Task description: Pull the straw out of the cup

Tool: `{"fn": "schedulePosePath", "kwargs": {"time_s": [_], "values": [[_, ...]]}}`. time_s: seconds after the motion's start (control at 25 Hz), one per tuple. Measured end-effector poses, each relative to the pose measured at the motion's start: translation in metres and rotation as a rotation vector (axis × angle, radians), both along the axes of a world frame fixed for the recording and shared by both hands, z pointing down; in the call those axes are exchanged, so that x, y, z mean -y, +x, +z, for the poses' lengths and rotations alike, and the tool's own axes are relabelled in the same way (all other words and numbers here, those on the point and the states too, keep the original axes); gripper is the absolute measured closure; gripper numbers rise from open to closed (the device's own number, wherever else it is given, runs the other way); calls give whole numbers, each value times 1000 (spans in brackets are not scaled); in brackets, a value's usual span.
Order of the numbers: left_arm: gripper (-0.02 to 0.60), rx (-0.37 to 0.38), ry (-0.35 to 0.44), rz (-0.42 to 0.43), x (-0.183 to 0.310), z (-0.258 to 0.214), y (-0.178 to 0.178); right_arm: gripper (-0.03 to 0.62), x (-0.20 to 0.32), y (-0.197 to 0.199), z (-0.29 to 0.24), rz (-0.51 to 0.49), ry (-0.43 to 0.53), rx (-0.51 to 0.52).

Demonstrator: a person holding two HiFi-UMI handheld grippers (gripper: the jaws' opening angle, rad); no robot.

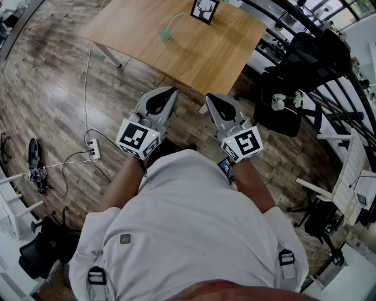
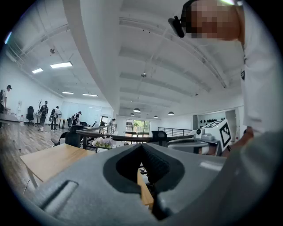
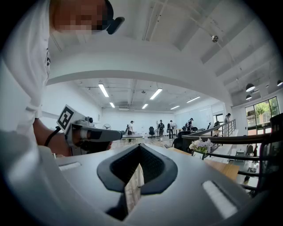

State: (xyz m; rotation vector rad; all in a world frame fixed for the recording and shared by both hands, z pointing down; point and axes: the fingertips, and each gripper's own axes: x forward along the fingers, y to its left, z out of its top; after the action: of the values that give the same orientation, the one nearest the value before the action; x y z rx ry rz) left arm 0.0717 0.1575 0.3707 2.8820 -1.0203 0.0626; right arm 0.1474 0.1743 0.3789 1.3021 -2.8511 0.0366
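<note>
Resting on table [image 1: 211, 56]: pale cup [image 1: 165, 34], curved straw [image 1: 176, 19]

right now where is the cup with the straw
In the head view the cup stands on the wooden table near the top of the picture, with the straw in it, just left of the black framed picture.

Table [image 1: 194, 41]: pale wood, smooth matt top. Floor [image 1: 53, 82]: darker wood planks, worn grain, slight sheen. Left gripper [image 1: 170, 92] and right gripper [image 1: 210, 97]: matt grey plastic shells; shirt [image 1: 194, 223]: white cloth.
</note>
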Motion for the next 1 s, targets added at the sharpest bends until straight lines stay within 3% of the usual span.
{"fn": "schedulePosePath", "kwargs": {"time_s": [0.52, 1.0], "values": [[577, -7, 1, -81, 29, 1, -35, 585, 34, -30, -3, 20, 20, -9], [577, -45, 4, -124, 100, 3, -124, 583, 113, -105, 4, 61, -21, -37]]}}
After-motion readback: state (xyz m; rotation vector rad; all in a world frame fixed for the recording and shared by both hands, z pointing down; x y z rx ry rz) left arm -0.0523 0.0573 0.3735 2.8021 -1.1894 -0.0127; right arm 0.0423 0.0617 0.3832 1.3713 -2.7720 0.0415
